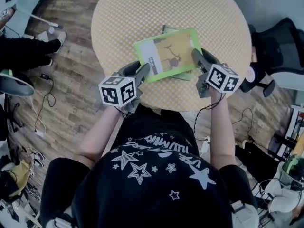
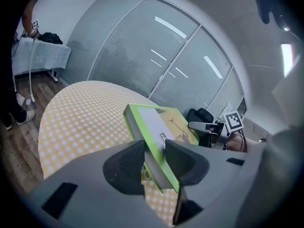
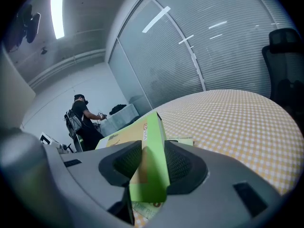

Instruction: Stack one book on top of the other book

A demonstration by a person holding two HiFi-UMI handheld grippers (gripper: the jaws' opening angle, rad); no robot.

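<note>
**A:** Two books in the head view, right?

**B:** Yes. The green book (image 1: 168,53) sits over the second book (image 1: 183,75). The second book shows only at its far corner and along its right edge. Both are near the front edge of the round table (image 1: 128,13) with the yellow checked cloth.

**A:** And the tools?

**B:** The left gripper (image 1: 143,71) pinches the green book's left edge and the right gripper (image 1: 196,56) pinches its right edge. The wearer, in a black shirt (image 1: 156,175) printed with stars, holds one in each hand.

**A:** Does the green book rest on the one below?

**B:** I cannot tell from above.

**A:** What about the left gripper view?

**B:** Both jaws are closed on the book's near edge, with one pad on each cover. The book tilts and slants away over the cloth, and it looks lifted off the table at this end. Past its far edge is the right gripper's marker cube (image 2: 234,121), with window blinds (image 2: 142,46) behind.

**A:** And the right gripper view?

**B:** Its jaws are clamped on the book's green edge, with the book squeezed between the pads. The second book lies flat on the cloth just below. Its pale cover shows to the right of the jaws and underneath them. A person (image 3: 80,115) stands far back, and an office chair (image 3: 285,56) is at the right.
</note>
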